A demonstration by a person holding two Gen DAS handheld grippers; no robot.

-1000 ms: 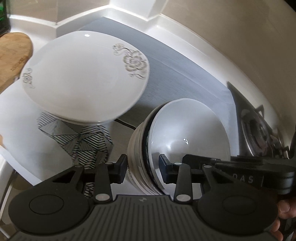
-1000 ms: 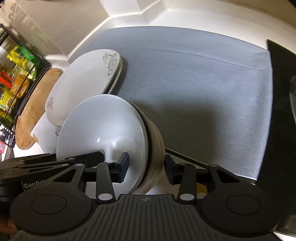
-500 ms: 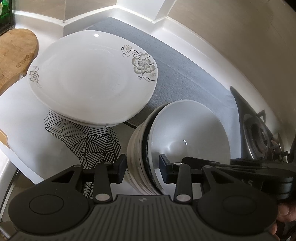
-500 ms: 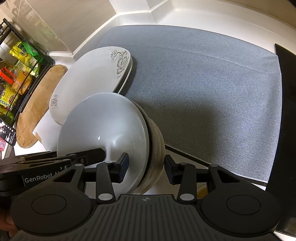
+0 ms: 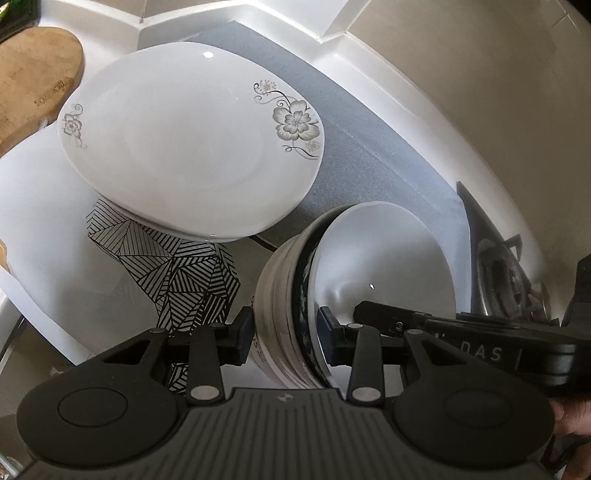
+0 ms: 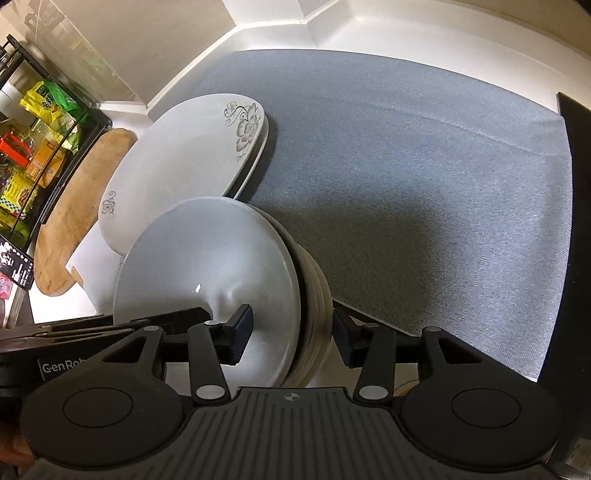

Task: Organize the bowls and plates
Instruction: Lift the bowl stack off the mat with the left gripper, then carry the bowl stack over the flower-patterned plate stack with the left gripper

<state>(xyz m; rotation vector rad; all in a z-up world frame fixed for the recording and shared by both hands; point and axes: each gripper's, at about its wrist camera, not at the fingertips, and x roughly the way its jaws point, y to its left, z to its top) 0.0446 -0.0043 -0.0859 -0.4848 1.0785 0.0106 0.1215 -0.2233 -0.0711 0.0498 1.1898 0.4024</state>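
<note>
A white counter (image 6: 424, 33) runs into a corner under pale walls, and a grey mat (image 6: 424, 166) covers most of it. At the mat's left edge lies a stack of white plates (image 5: 184, 147) with grey flower prints, partly over a white sheet with a black line pattern (image 5: 173, 273). A wooden board (image 6: 77, 206) lies beyond the plates, next to a black rack of coloured packets (image 6: 33, 147). A dark stove top with a burner (image 5: 506, 273) borders the mat on the other side.

A stack of nested bowls (image 5: 354, 280), tipped on its side with the white inner face of the top bowl showing, sits between the plates and the cameras. The left gripper (image 5: 286, 338) has its jaws closed on the rims of the stack, one pad against the ribbed beige outer bowl and the other inside the white bowl. The right gripper (image 6: 291, 341) straddles the opposite rim; its jaws have just been opening, and a gap shows between each pad and the bowls, so they no longer press on the stack. A fingertip (image 5: 570, 432) shows at the edge of the left view.
</note>
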